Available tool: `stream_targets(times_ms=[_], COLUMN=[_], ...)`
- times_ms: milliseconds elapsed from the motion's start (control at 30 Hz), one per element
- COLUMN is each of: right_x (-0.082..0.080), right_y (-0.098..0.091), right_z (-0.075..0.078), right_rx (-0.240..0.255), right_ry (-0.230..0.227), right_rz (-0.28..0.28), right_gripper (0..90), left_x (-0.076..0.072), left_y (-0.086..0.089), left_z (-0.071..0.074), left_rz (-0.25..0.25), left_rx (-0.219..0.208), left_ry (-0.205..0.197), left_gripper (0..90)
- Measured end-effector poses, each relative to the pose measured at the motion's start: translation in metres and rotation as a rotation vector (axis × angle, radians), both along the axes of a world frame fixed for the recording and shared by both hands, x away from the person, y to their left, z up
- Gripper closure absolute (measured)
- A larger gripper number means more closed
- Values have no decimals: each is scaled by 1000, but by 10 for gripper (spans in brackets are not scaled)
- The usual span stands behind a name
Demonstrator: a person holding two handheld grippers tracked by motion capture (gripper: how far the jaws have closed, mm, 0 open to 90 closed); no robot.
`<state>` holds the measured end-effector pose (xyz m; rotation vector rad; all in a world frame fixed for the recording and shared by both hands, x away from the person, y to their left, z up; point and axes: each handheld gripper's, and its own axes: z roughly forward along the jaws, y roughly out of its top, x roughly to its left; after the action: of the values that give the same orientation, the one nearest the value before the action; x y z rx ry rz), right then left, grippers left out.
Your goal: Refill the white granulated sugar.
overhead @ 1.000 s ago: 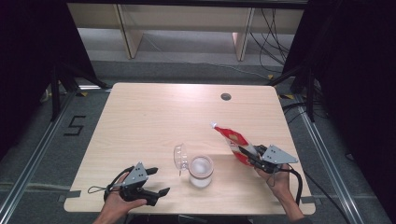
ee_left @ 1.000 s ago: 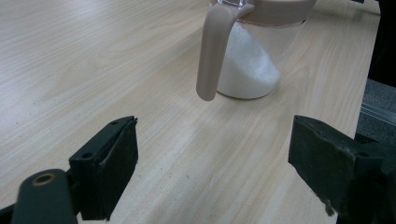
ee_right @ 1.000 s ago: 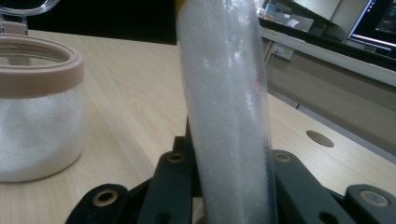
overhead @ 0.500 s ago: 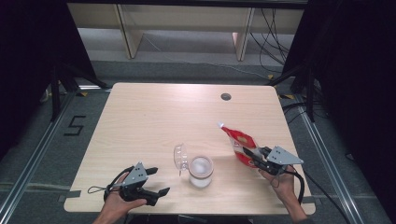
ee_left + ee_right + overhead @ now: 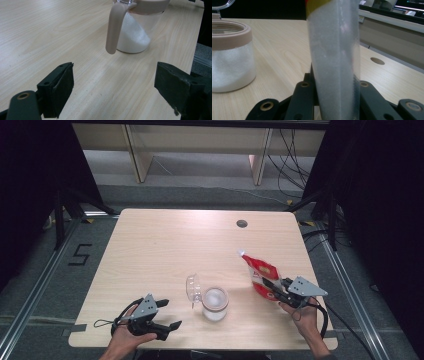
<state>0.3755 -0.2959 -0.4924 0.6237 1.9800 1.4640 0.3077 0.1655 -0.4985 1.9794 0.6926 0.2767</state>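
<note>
Pale wooden table [image 5: 165, 245] under the high camera, dark curtains either side, shelving behind. On it stands a clear jar [image 5: 215, 303] with a beige collar, its hinged lid [image 5: 193, 288] thrown back, white granules banked inside.

Right gripper [image 5: 272, 287]: jaws clamped on a red-and-white pouch [image 5: 258, 272], spout end raised away from the person; the right gripper view shows the pouch [image 5: 334, 52] pinched between the black jaws, white grains visible through its clear side. Compared with the two earlier frames, the pouch has been drawn back toward the table's right edge and stood more upright; it sat nearer the middle and lay lower a second ago. It is now beside the jar, apart from it, spout not over the mouth.

Left gripper [image 5: 167, 314]: jaws wide apart, holding nothing, resting near the front edge; no change of position. Its own camera looks at the jar's handle [image 5: 114, 27] just ahead.

Judgement: the jar already carries contents, so this reads as a retreat after pouring; closing the lid probably remains
</note>
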Motion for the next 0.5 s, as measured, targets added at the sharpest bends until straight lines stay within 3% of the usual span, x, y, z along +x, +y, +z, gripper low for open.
stream_targets(times_ms=[67, 167, 233, 367, 500], right_x=[1, -1, 0, -1, -1], right_y=[0, -2, -6, -10, -13], right_z=[0, -1, 0, -1, -4], right_rx=[-2, 13, 24, -11, 26], right_ry=[-12, 25, 24, 40, 48], right_rz=[4, -9, -25, -15, -29], right_gripper=[771, 770, 766, 756, 753], left_x=[0, -1, 0, 1, 0], left_y=[0, 1, 1, 3, 1], left_z=[0, 1, 1, 1, 0], left_rz=[0, 5, 8, 0, -2], left_rx=[0, 7, 2, 25, 4], left_ry=[1, 0, 0, -7, -2], left_gripper=[156, 155, 156, 155, 155])
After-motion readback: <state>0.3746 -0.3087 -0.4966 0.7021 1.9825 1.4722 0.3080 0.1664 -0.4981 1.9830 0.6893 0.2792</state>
